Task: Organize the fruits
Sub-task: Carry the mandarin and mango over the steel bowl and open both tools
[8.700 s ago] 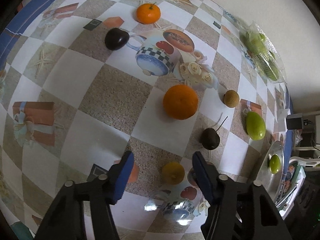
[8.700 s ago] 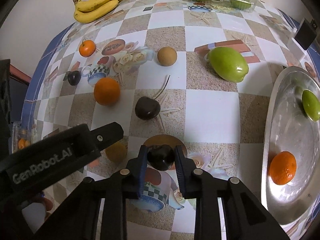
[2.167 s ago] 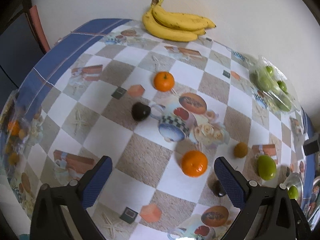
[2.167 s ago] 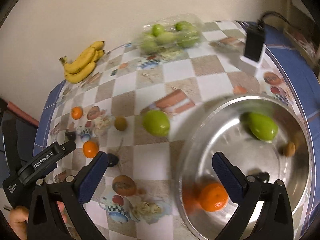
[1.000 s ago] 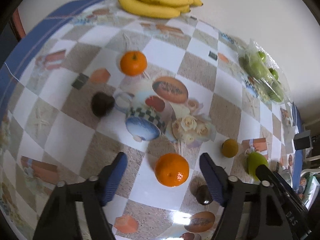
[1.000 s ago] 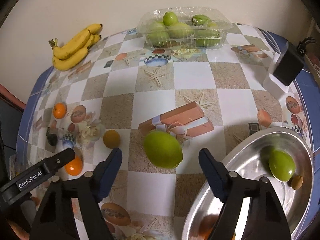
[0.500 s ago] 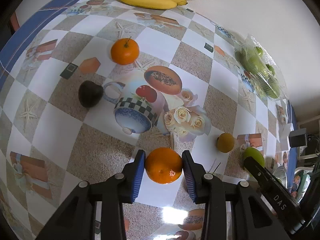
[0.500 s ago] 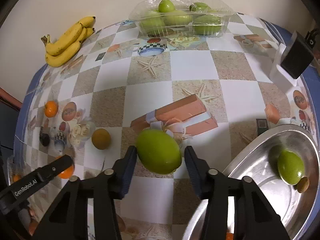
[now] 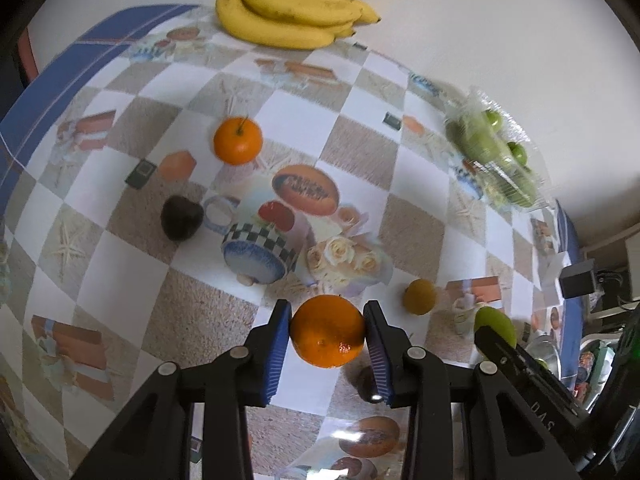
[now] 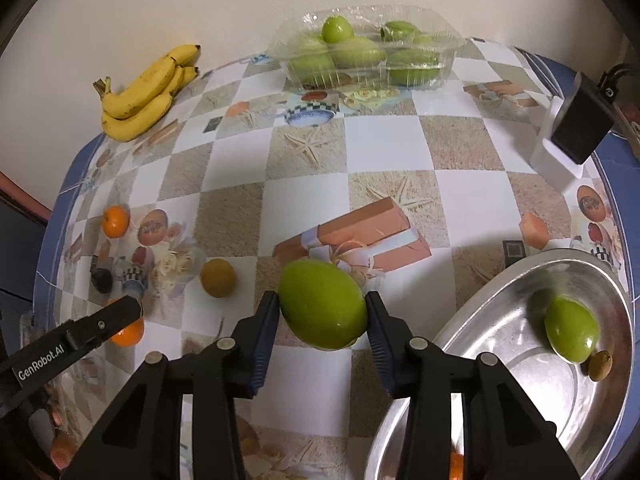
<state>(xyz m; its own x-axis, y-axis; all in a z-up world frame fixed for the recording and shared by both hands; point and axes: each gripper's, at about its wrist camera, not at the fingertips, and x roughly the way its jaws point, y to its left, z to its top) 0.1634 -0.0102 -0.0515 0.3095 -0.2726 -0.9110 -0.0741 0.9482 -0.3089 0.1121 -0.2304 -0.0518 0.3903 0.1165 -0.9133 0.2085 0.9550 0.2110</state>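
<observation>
My left gripper (image 9: 327, 334) is shut on a large orange (image 9: 327, 337) just above the patterned tablecloth. My right gripper (image 10: 322, 312) is shut on a big green mango (image 10: 322, 310), left of the silver tray (image 10: 500, 320). The tray holds a green fruit (image 10: 571, 334) and a small brown fruit (image 10: 600, 365). Loose on the table are a small orange (image 9: 237, 141), a dark fruit (image 9: 181, 218), a small yellow-brown fruit (image 9: 419, 297) and another dark fruit (image 9: 365, 376) partly behind the left gripper's finger.
A bunch of bananas (image 9: 288, 20) lies at the far edge by the wall. A clear plastic box of green fruit (image 10: 364, 50) stands at the back. A black adapter on a white block (image 10: 572, 136) sits near the right table edge.
Both grippers have closed: the left onto the large orange, the right onto the green mango. Both fruits now sit squeezed between the pads and look slightly raised.
</observation>
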